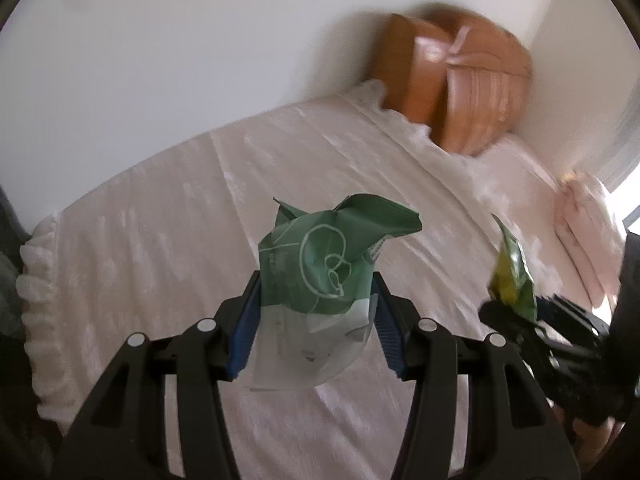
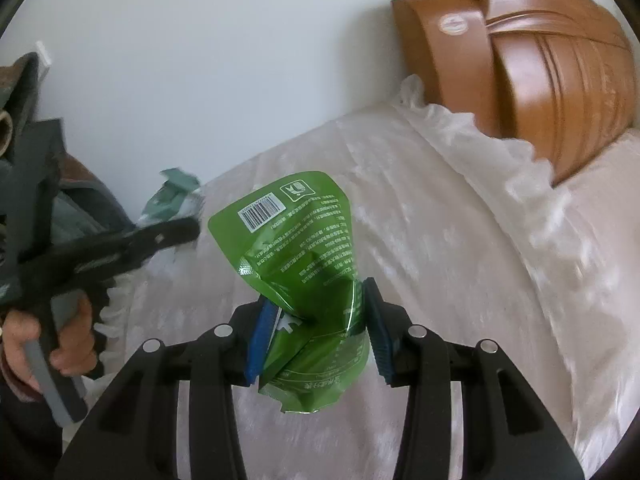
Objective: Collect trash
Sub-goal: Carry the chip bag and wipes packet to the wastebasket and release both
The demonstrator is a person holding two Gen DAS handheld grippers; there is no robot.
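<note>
Two claws each gripped one piece of trash above the bed [image 1: 160,240]. The left claw [image 1: 318,320] was clamped on a crumpled dark-green and white wrapper [image 1: 320,264], its blue pads [image 1: 244,328] pressing on both sides of the pack, which stood up clear of the bedspread. The right claw [image 2: 314,328] was closed on a bright green pouch [image 2: 296,256], pinched at its creased middle, with the barcode end sticking up and the lower end hanging below the pads. Seen from the right wrist, the left claw and the hand [image 2: 68,340] carrying it were off toward the foot side of the bed, away from the wooden headboard [image 2: 540,68]; seen from the left wrist, the right claw [image 1: 516,312] with its pouch was on the headboard side, near a pink pillow [image 1: 580,232]. Both packs were light and springy, so the carrying step seemed best done by keeping an even squeeze and avoiding sharp swings, since a thin film could slide out of a pinch at one crease; the pouch's loose lower end could also snag on the frilled edge of the bedspread if carried low. Counted: two claws, two pieces of trash, one headboard, one pillow in view. No bin or bag for the trash showed in either view.
</note>
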